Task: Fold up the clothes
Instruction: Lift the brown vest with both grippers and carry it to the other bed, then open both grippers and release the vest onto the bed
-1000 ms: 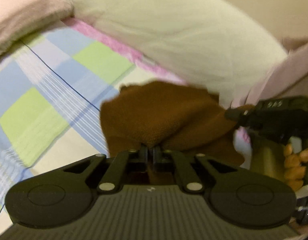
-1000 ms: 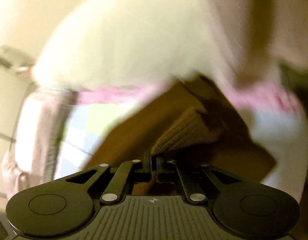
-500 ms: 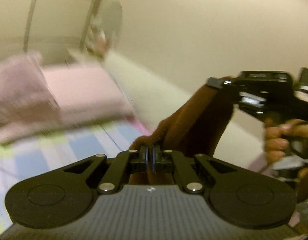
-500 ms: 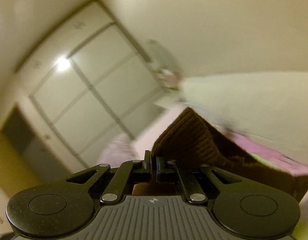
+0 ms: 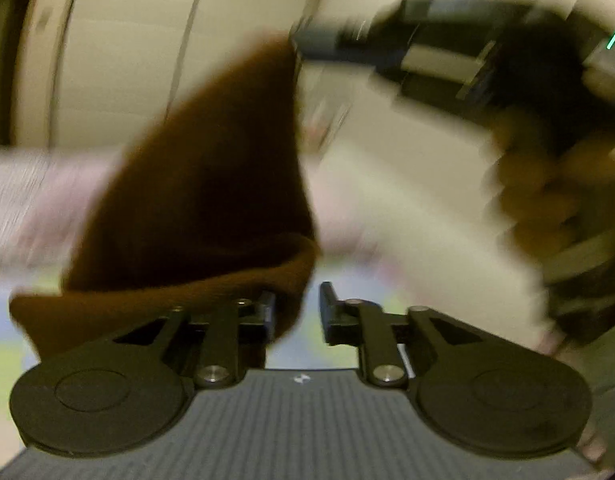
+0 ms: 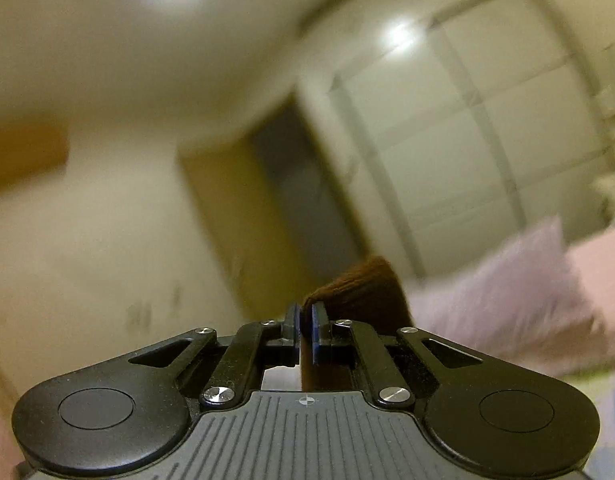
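Note:
A brown knitted garment (image 5: 211, 200) hangs in the air, held up by one top corner. My right gripper (image 5: 307, 44), blurred at the upper right of the left wrist view, is shut on that corner. In the right wrist view the right gripper (image 6: 303, 328) has its pads pressed on a fold of the brown garment (image 6: 367, 292). My left gripper (image 5: 297, 312) is open, with a clear gap between its fingers. The garment's lower hem drapes over the left finger (image 5: 267, 312) and is not pinched.
A person's hand (image 5: 547, 184) holds the right gripper's handle. Below lie a checked bedsheet (image 5: 347, 280), a white pillow (image 5: 407, 220) and pink pillows (image 6: 507, 300). White wardrobe doors (image 6: 467, 120) stand behind the bed.
Both grippers rose from the bed with the garment. The left gripper, shut on the cloth before, has opened and let go. The right gripper still holds its corner, now higher.

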The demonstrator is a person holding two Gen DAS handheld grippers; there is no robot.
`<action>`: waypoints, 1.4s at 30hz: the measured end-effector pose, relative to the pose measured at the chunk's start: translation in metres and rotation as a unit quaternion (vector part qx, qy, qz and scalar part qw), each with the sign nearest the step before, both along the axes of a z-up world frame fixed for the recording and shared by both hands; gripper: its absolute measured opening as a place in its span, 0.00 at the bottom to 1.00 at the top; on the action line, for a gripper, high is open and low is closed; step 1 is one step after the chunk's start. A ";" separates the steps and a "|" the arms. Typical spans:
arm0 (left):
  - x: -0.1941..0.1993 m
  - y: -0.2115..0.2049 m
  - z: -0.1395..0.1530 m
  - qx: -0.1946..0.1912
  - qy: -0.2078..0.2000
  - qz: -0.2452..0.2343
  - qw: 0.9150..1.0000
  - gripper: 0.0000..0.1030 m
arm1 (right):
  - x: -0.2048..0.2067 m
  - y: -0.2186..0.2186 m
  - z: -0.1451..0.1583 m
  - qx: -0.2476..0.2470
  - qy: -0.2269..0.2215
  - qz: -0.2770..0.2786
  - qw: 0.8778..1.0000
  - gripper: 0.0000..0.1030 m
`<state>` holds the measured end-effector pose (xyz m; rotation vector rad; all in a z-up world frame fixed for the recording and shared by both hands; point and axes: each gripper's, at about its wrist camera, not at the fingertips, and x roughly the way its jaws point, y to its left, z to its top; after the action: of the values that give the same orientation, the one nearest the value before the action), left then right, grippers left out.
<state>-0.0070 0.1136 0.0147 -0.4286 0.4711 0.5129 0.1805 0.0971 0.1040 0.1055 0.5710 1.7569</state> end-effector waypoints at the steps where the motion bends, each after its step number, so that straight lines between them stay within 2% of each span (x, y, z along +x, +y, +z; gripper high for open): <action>1: -0.007 0.003 -0.017 -0.028 0.038 0.009 0.999 0.21 | -0.013 0.005 -0.019 -0.047 -0.012 -0.012 0.999 0.07; 2: -0.019 0.005 -0.032 -0.053 0.061 0.014 0.997 0.21 | -0.020 0.009 -0.037 -0.091 -0.018 -0.027 0.995 0.12; 3: -0.035 0.007 -0.042 -0.070 0.072 0.025 0.995 0.21 | -0.024 0.011 -0.059 -0.136 -0.015 -0.046 0.990 0.30; 4: -0.051 0.009 -0.052 -0.086 0.083 0.036 0.992 0.21 | -0.027 0.010 -0.083 -0.181 -0.006 -0.065 0.981 0.53; 5: -0.066 0.012 -0.057 -0.092 0.097 0.051 0.990 0.21 | -0.030 0.010 -0.103 -0.214 0.005 -0.078 0.974 0.58; 8: -0.107 0.021 -0.070 -0.104 0.133 0.096 0.981 0.21 | -0.035 0.006 -0.151 -0.290 0.030 -0.079 0.953 0.58; 13: -0.161 0.039 -0.094 -0.111 0.172 0.168 0.964 0.21 | -0.073 0.003 -0.175 -0.351 0.005 -0.052 0.935 0.58; 17: -0.184 0.030 -0.097 -0.117 0.176 0.197 0.957 0.23 | -0.114 -0.026 -0.178 -0.350 -0.040 -0.015 0.936 0.58; 21: -0.188 0.004 -0.095 -0.118 0.196 0.201 0.953 0.23 | -0.136 -0.052 -0.188 -0.353 -0.068 -0.002 0.933 0.58; 25: -0.187 -0.025 -0.087 -0.111 0.207 0.200 0.951 0.26 | -0.138 -0.086 -0.191 -0.359 -0.054 -0.001 0.932 0.58; 35: -0.192 -0.085 -0.091 -0.092 0.254 0.219 0.938 0.32 | -0.150 -0.141 -0.191 -0.365 -0.042 -0.002 0.930 0.58; 42: -0.201 -0.106 -0.079 -0.056 0.259 0.224 0.938 0.37 | -0.161 -0.155 -0.182 -0.349 -0.045 -0.004 0.936 0.58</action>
<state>-0.2084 0.0079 -0.0639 -0.5145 0.9234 1.0572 0.0193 -0.0579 -0.0778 -0.4674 1.0883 1.4492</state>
